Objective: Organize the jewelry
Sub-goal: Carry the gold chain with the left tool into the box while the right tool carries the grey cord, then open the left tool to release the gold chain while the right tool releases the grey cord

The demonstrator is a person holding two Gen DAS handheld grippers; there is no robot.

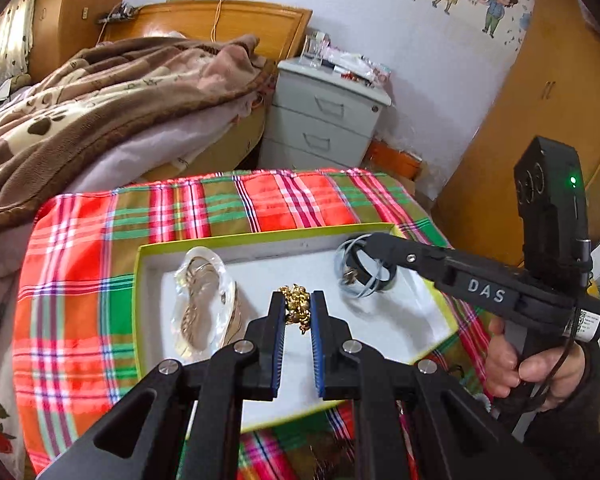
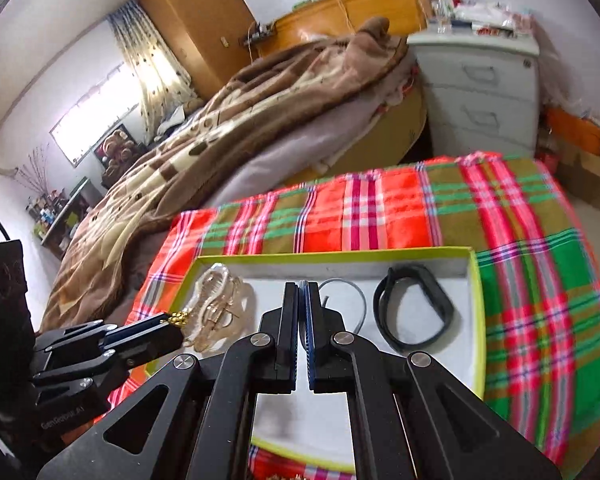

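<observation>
A shallow white box with a yellow-green rim (image 1: 260, 241) (image 2: 474, 276) lies on a plaid cloth. My left gripper (image 1: 297, 305) is shut on a gold chain (image 1: 296, 307) and holds it over the box's middle; the chain also shows in the right wrist view (image 2: 179, 317). My right gripper (image 2: 301, 292) is shut on a thin grey hoop (image 2: 358, 300) (image 1: 350, 286) over the box's right part. A black wristband (image 2: 414, 308) (image 1: 374, 272) lies in the box by the hoop. A clear bag of gold jewelry (image 1: 206, 300) (image 2: 218, 308) lies in the box's left part.
The plaid cloth (image 1: 80, 280) (image 2: 540, 280) covers the table. A bed with a brown blanket (image 1: 100, 92) stands behind on the left. A grey drawer cabinet (image 1: 320, 116) (image 2: 480, 92) stands behind the table. A wooden wardrobe (image 1: 540, 100) is at the right.
</observation>
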